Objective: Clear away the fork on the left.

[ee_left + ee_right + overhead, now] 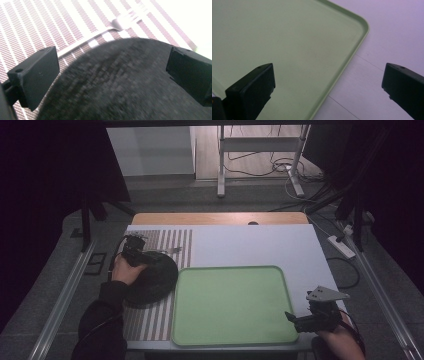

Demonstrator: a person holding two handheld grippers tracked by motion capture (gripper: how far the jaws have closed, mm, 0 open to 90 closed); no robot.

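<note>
White tabletop is shown; the left gripper [112,75], jaws apart, is positioned directly over the black plate [152,279], nearer than the right gripper [311,317], also spread.

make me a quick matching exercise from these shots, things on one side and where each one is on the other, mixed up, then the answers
Things:
1. black plate
2. green tray
3. fork
4. right gripper

Places:
A. just past the plate's far rim, on the stripes
B. over the tray's near right corner
C. on the striped mat, under the left gripper
D. middle of the table, nothing on it

Pairs: 1-C, 2-D, 3-A, 4-B
</note>
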